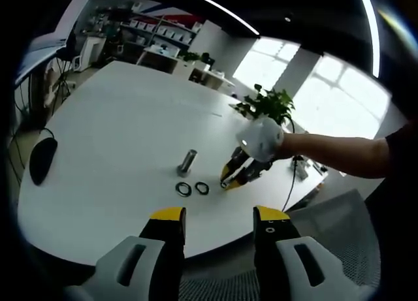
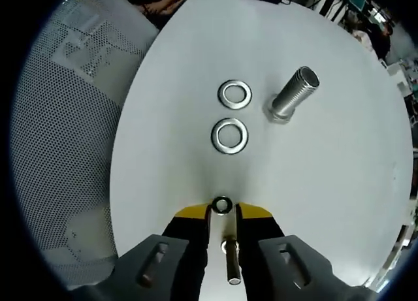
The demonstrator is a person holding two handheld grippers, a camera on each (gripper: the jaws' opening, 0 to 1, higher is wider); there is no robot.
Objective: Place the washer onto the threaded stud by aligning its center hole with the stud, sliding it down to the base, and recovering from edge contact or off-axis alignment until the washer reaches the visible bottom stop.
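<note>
While the right gripper (image 2: 222, 213) sits low over the table, we see its yellow-tipped jaws drawn close on a small silver metal ring (image 2: 222, 205) held at the tips, a second thin metal piece (image 2: 232, 258) showing in the gap behind it; we cannot tell what that piece is. Just ahead on the round white table (image 2: 326, 177) lie two flat silver steel washers, the nearer washer (image 2: 229, 135) and the farther washer (image 2: 235, 94), close together but apart. Beside the farther one stands the silver threaded metal stud (image 2: 294, 93), upright on its base, bare of any washer. Grey mesh chair fabric (image 2: 65, 151) lies off the table edge.

In the left gripper view, the left gripper (image 1: 219, 222) hangs off the table edge with jaws spread and nothing between them. Beyond it we see the same stud (image 1: 187, 162), both washers (image 1: 192, 189) beside it, and a white-gloved hand (image 1: 261, 139) holding the right gripper (image 1: 228, 181) near them. A black computer mouse (image 1: 42, 158) and a green potted plant (image 1: 268, 105) sit at the table's edges.
</note>
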